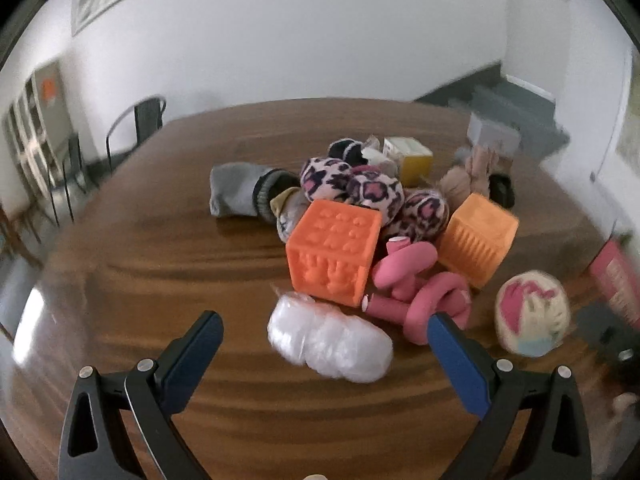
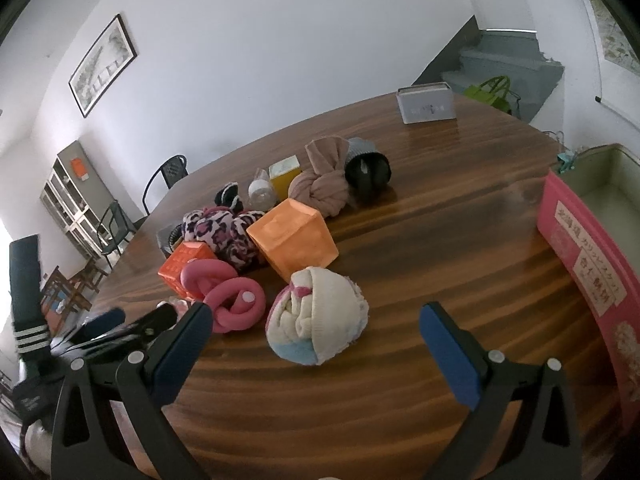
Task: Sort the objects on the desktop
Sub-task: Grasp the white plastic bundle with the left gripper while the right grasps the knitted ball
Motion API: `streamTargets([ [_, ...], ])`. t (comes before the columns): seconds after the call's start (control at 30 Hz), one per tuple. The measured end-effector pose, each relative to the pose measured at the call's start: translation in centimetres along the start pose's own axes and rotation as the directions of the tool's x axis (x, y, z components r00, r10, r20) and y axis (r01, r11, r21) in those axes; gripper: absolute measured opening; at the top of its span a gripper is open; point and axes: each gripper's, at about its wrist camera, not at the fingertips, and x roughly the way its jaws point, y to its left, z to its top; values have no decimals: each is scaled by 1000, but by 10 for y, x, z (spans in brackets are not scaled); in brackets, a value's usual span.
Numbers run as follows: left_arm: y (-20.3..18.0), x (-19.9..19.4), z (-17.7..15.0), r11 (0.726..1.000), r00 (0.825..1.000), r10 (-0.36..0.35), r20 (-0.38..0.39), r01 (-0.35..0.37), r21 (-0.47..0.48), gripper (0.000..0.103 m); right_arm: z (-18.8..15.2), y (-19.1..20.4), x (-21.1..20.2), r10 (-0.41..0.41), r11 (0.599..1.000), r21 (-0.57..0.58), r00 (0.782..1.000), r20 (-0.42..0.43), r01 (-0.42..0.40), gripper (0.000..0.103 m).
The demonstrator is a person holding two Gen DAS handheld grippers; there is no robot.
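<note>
Both grippers are held with fingers spread wide and empty above the wooden tabletop [image 2: 440, 240]. The left gripper [image 1: 324, 340] is set over a clear plastic-wrapped bundle [image 1: 330, 338], which lies between its fingers without being touched. Just beyond it an orange embossed cube [image 1: 334, 254] and a knotted pink foam tube [image 1: 416, 292] are piled together. The right gripper [image 2: 316, 328] is pointed at a rolled white sock ball [image 2: 316, 316]. A pink box [image 2: 588, 276] is seen at the right edge.
</note>
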Motion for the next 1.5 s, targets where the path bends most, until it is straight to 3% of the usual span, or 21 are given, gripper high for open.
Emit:
streamTargets([
  [0.17, 2, 23, -16, 998, 997, 60, -51, -59, 26, 103, 1, -3, 3, -16, 1000, 13, 1000, -2, 16, 103],
  [0.3, 19, 33, -17, 999, 995, 4, -98, -8, -33, 98, 1, -2, 6, -29, 1000, 6, 1000, -9, 30, 103],
  [0.33, 22, 33, -17, 999, 995, 7, -96, -11, -44, 90, 1, -2, 6, -33, 999, 1, 999, -9, 33, 103],
  [0.5, 33, 34, -18, 996, 995, -31, -97, 23, -84, 73, -1, 0, 11, -41, 999, -12, 999, -24, 40, 103],
  [0.57, 33, 32, -18, 996, 995, -34, -89, 27, -80, 52, -2, 0, 13, -36, 999, -17, 999, -37, 36, 103],
  [0.63, 35, 30, -18, 996, 995, -42, -88, 35, -83, 42, -3, 2, 15, -32, 999, -27, 999, -42, 31, 103],
  [0.83, 41, 13, -21, 991, 995, -78, -63, 70, -118, 37, -4, 7, 18, -49, 997, -63, 998, -30, 48, 103],
  [0.97, 38, -9, -19, 994, 998, -65, 5, 66, -90, 37, 0, 7, 25, -122, 988, -95, 992, -2, 122, 103],
  [1.17, 34, -19, -18, 994, 996, -90, 19, 91, -69, 37, 3, -9, 44, -89, 996, -18, 991, -100, 88, 101],
  [1.27, 31, -19, -18, 992, 995, -104, 7, 104, -68, 37, 3, -8, 53, -64, 998, -18, 988, -137, 63, 91],
  [1.37, 26, -17, -16, 992, 994, -105, 9, 105, -66, 37, 2, 6, 55, -51, 996, -74, 989, -142, 41, 71],
  [1.4, 25, -16, -16, 992, 994, -106, 10, 106, -65, 37, 2, 11, 55, -51, 994, -100, 988, -143, 37, 60],
  [1.5, 21, -14, -14, 992, 994, -107, 12, 107, -63, 37, -1, 26, 52, -88, 983, -173, 989, -119, 67, 57],
])
